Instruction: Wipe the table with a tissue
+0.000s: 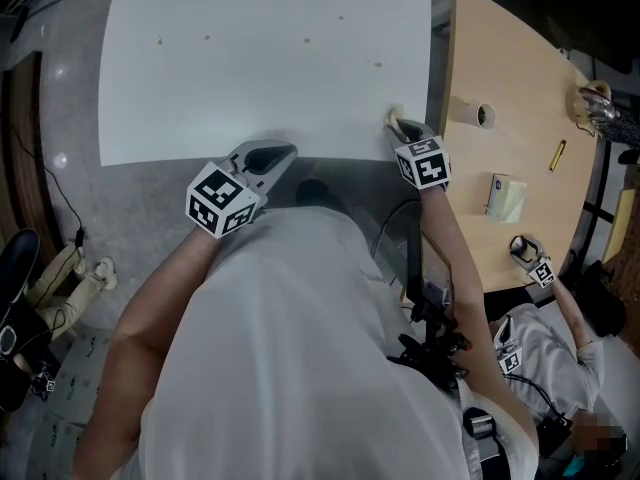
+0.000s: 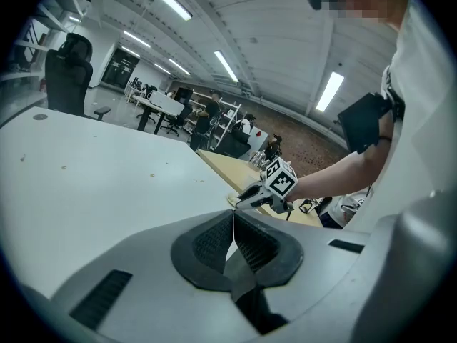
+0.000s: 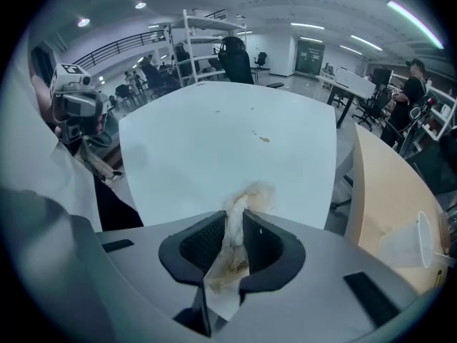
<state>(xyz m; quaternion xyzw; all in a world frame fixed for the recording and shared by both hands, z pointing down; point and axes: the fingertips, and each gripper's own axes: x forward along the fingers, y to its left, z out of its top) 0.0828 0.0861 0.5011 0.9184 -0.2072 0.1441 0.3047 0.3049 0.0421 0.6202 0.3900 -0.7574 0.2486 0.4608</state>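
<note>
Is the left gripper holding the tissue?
No, the left gripper is shut on nothing; the stained tissue is clamped in the right gripper.

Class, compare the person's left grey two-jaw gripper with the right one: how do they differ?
The left gripper is shut on nothing; the right gripper is shut on a crumpled, brown-stained white tissue. The left gripper sits at the white table's near edge, the right gripper at its near right corner. Both carry marker cubes.
</note>
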